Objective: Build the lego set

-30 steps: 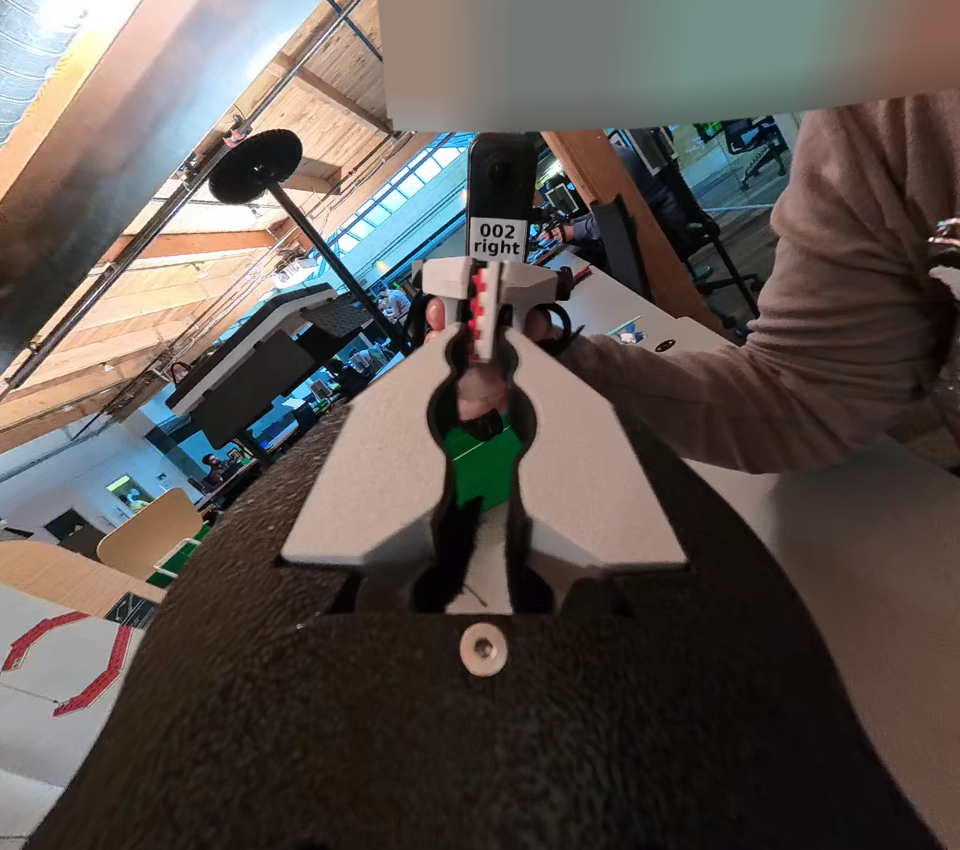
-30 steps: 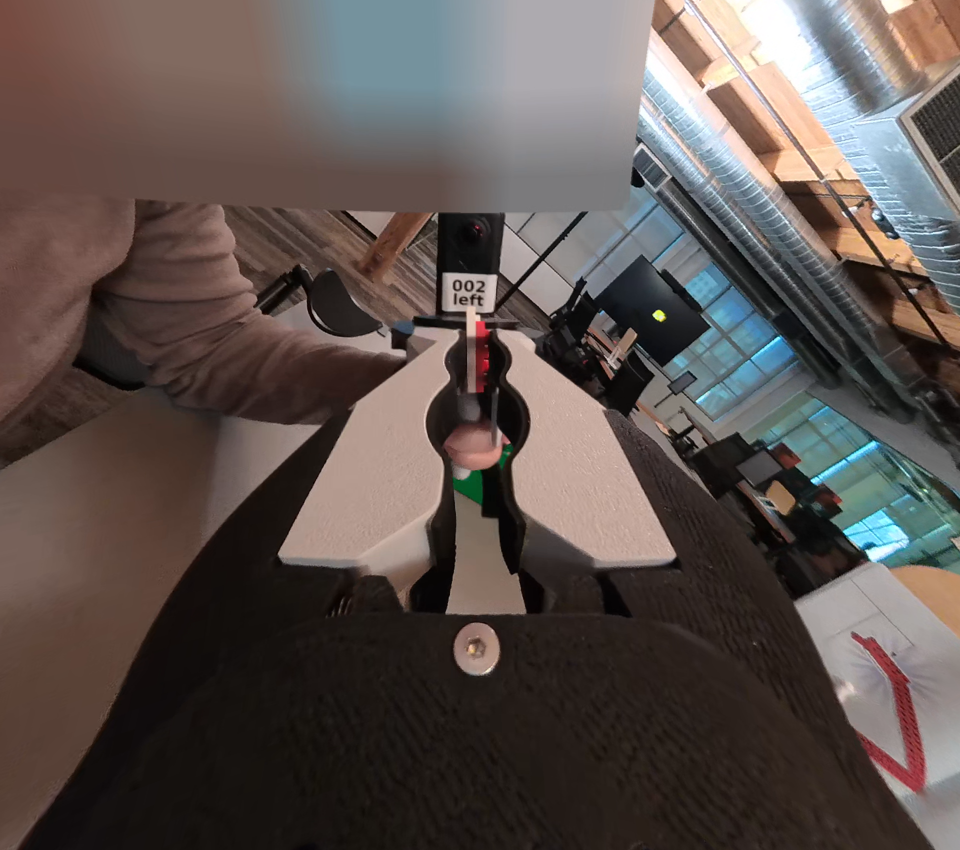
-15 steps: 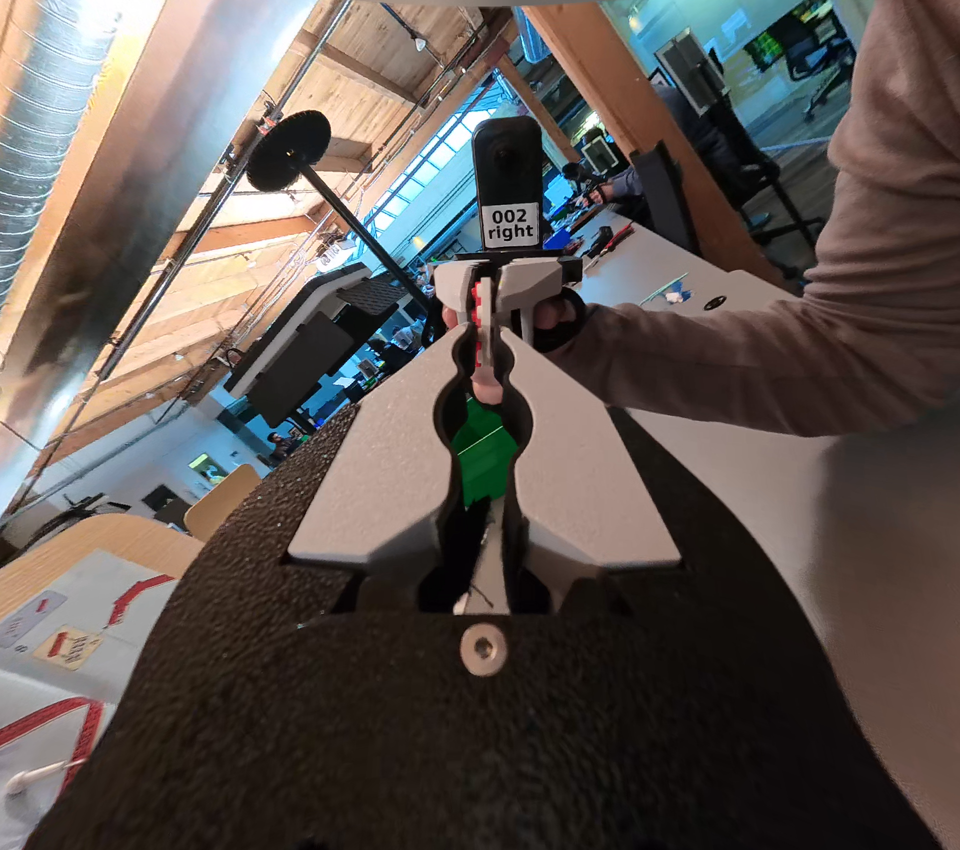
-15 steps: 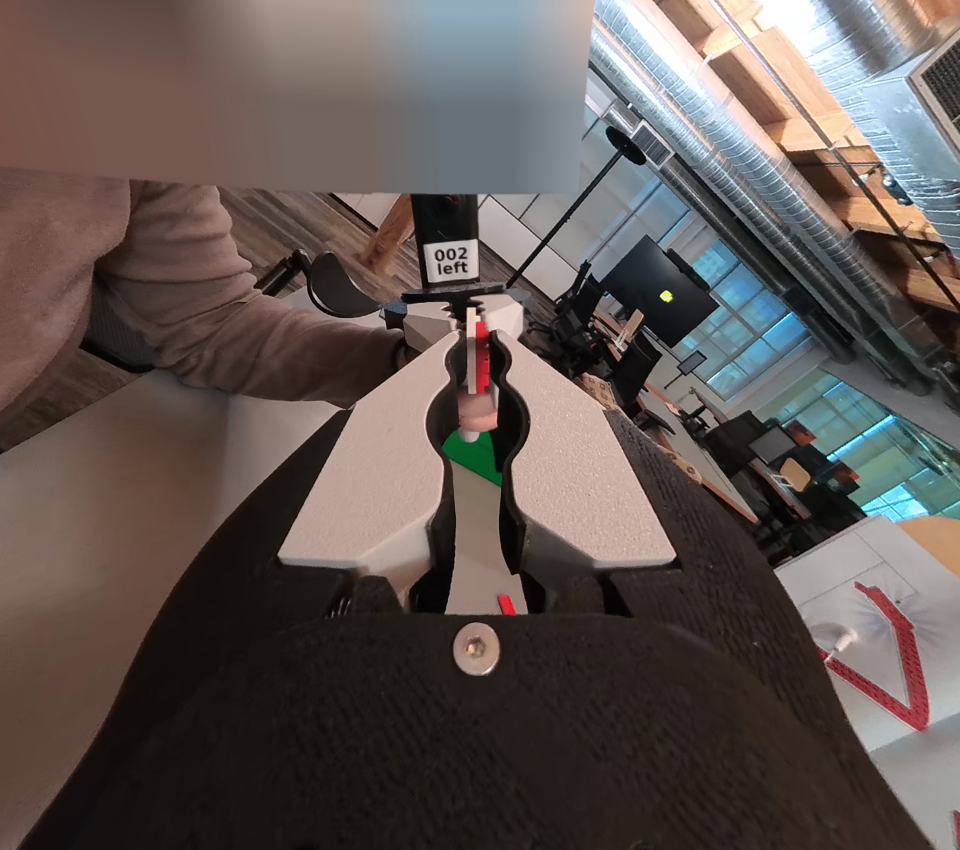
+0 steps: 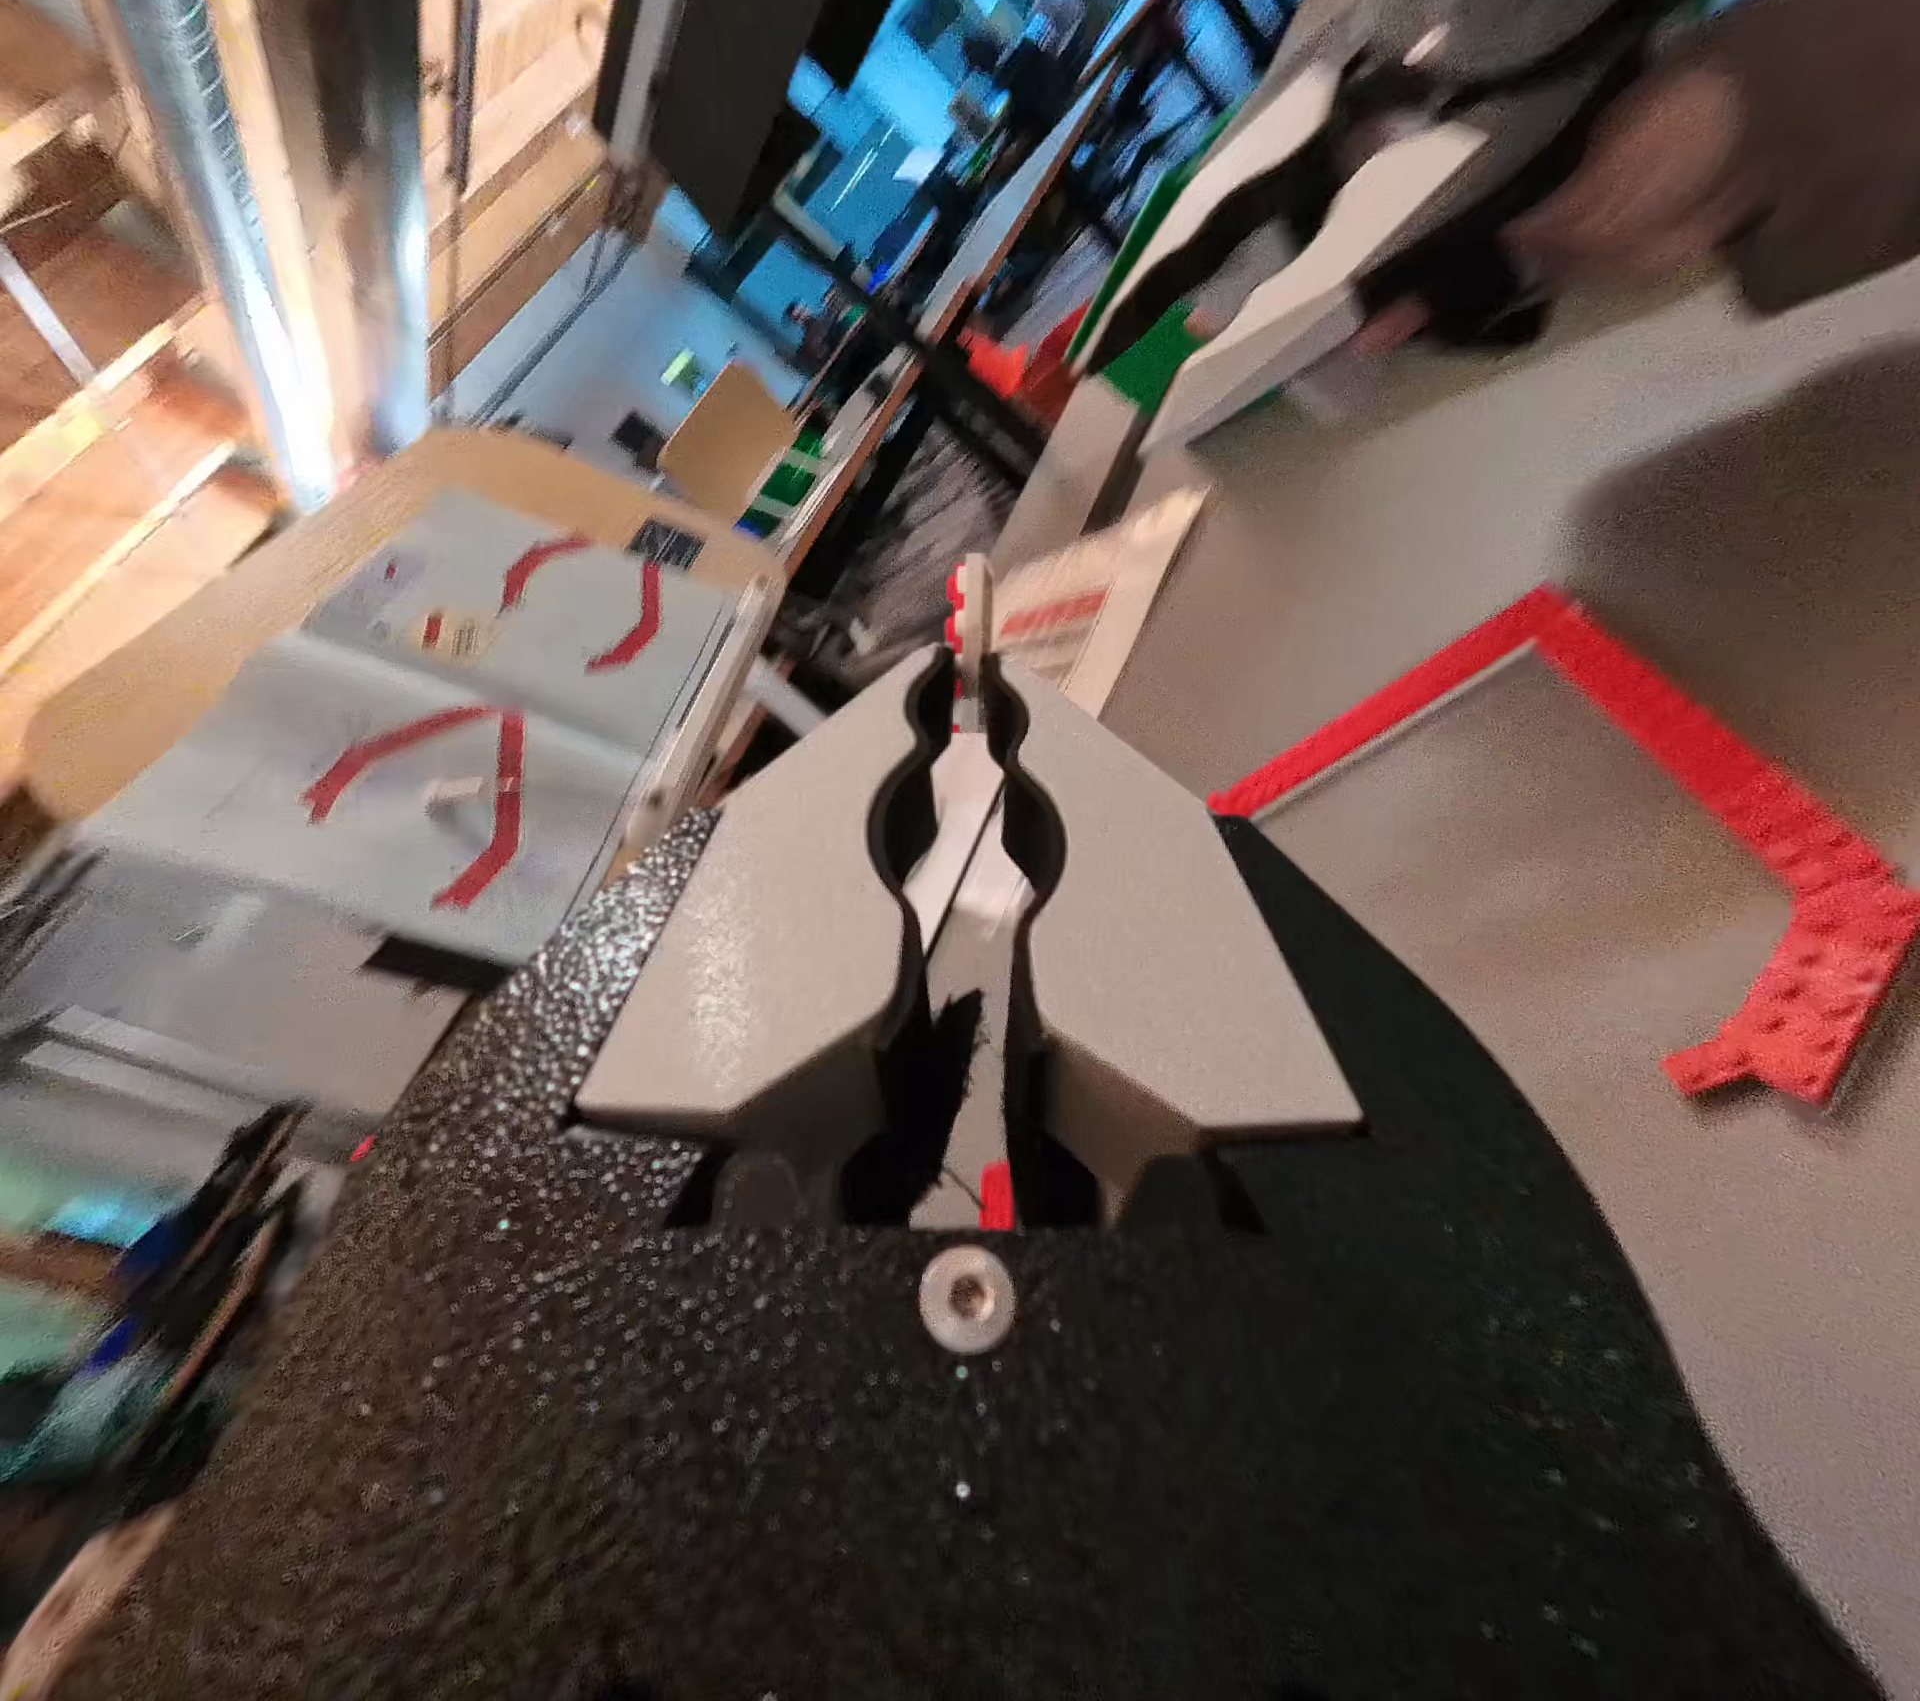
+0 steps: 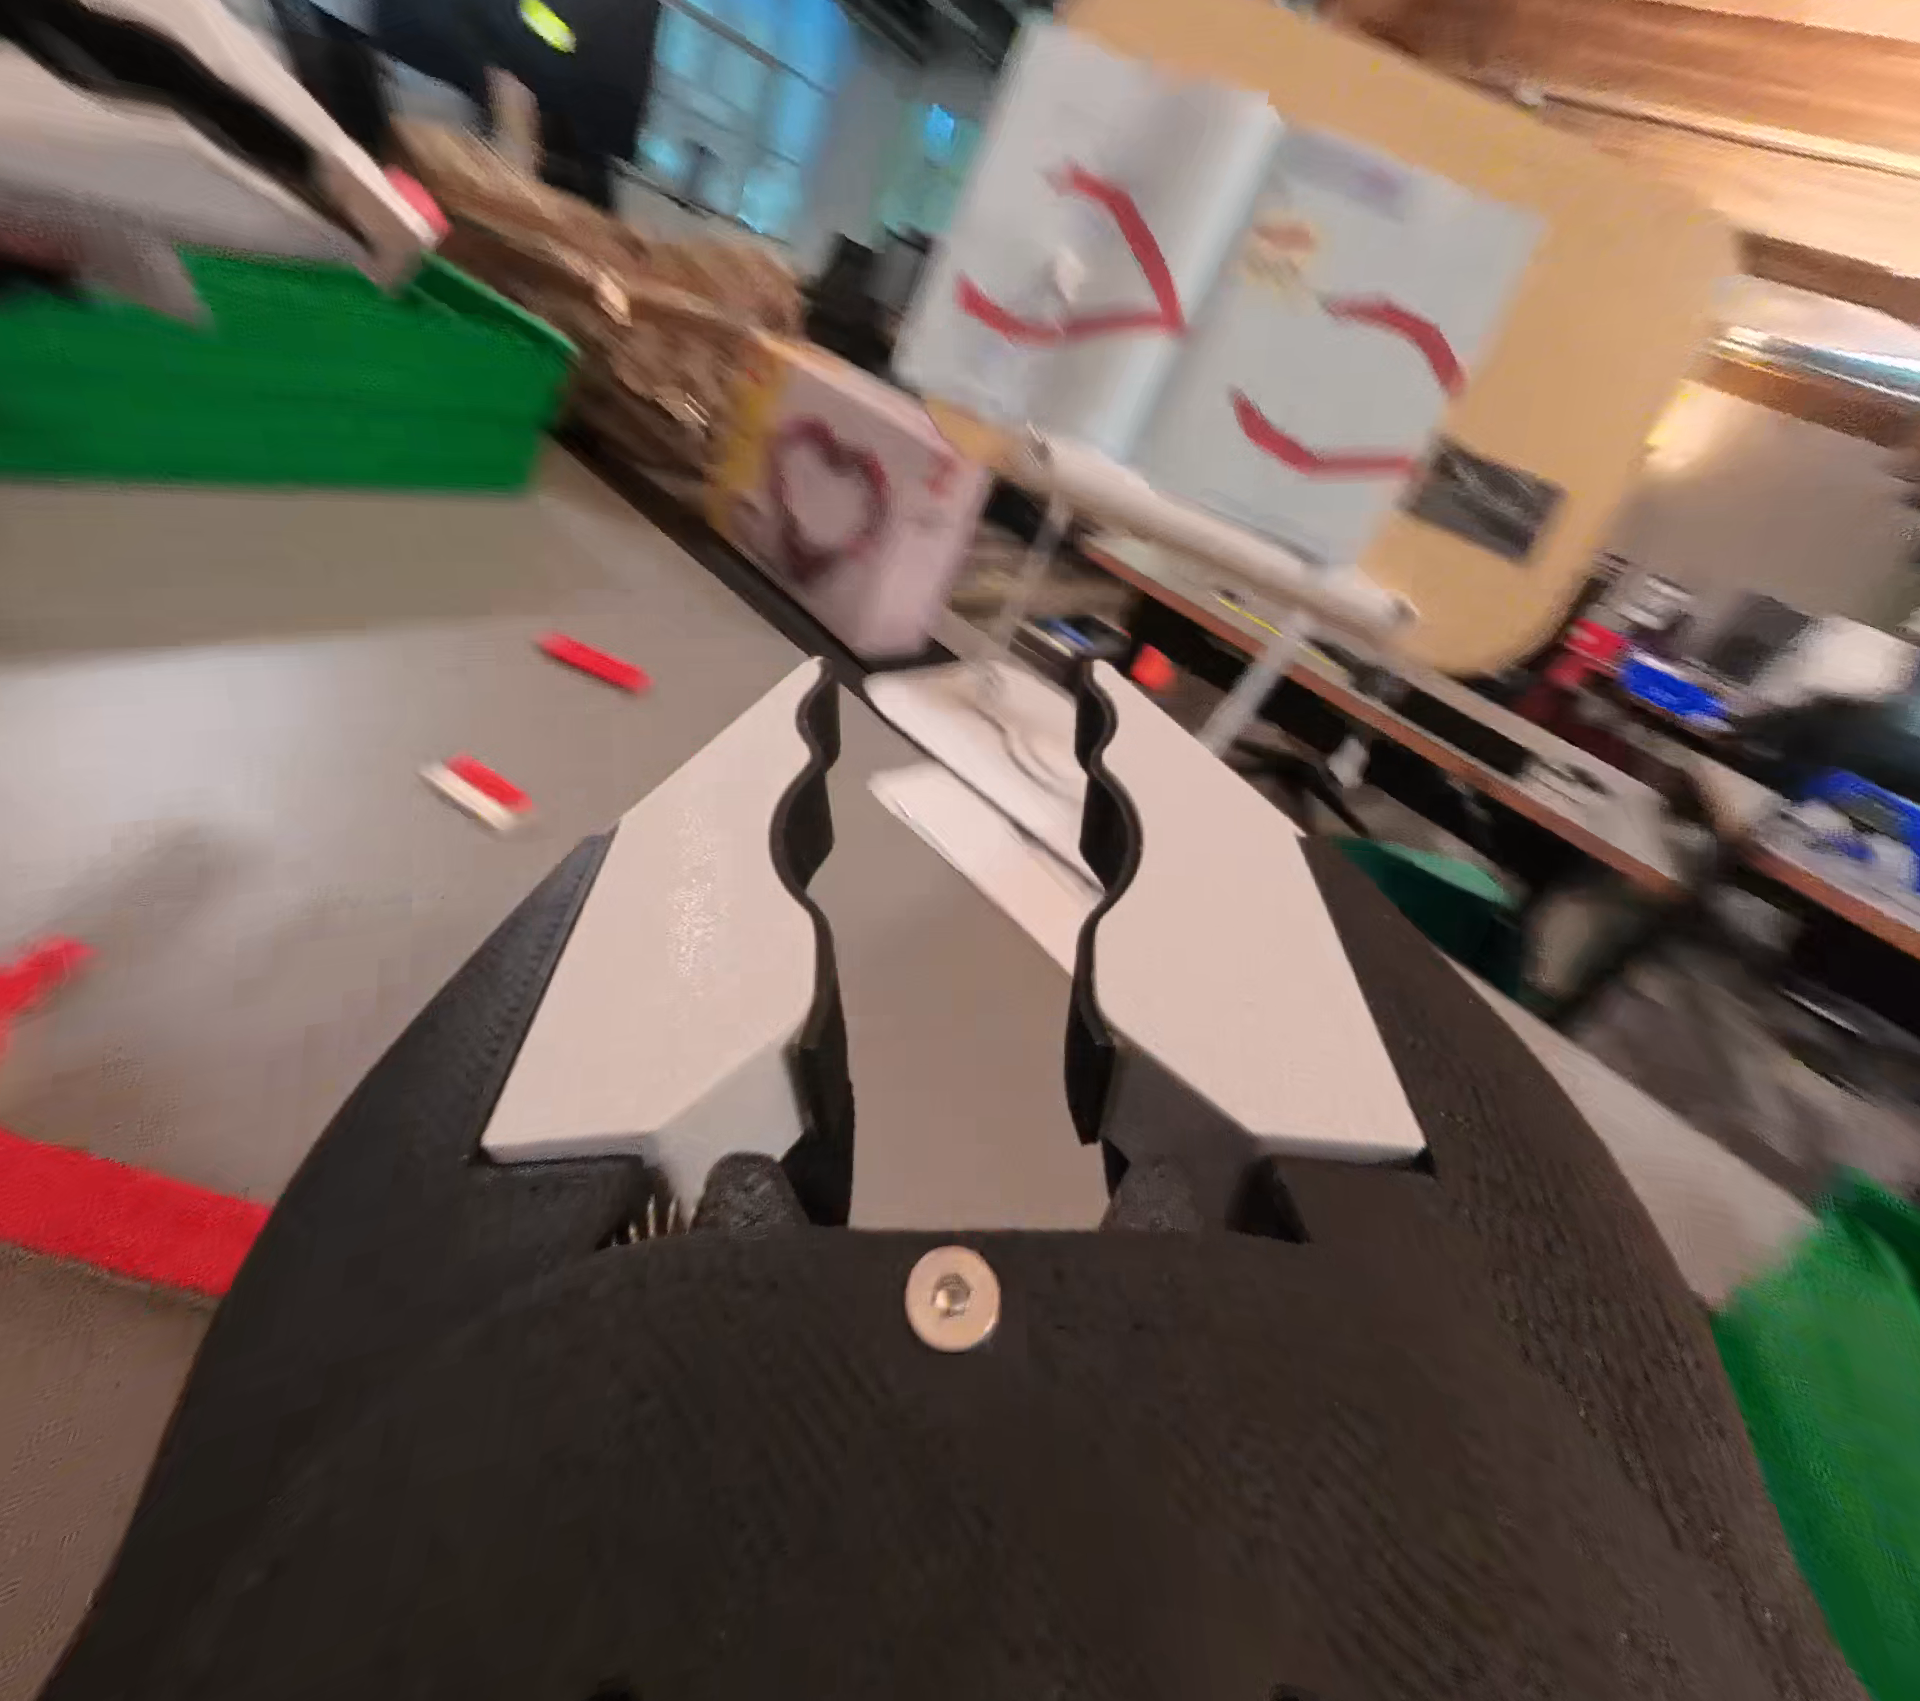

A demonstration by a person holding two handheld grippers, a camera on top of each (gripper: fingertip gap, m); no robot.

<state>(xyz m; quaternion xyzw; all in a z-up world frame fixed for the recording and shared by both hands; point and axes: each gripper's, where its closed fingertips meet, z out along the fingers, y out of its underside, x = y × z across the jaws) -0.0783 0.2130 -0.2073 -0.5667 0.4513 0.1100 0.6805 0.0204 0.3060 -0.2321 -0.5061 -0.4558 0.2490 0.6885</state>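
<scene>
Fingers of my left gripper (image 5: 968, 677) pinch a thin red-and-white lego strip (image 5: 968, 625) above the surface (image 5: 1455, 529); right gripper (image 6: 954, 695), gaping and empty, should fetch a loose red piece (image 6: 592, 663) next.

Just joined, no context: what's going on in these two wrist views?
A person is building a lego set with two handheld grippers. The left gripper is shut on a thin red-and-white lego piece that sticks out past its tips. The right gripper is open and empty. A partly built red frame lies on the grey table, with loose red pieces nearby. Both views are motion-blurred.
</scene>
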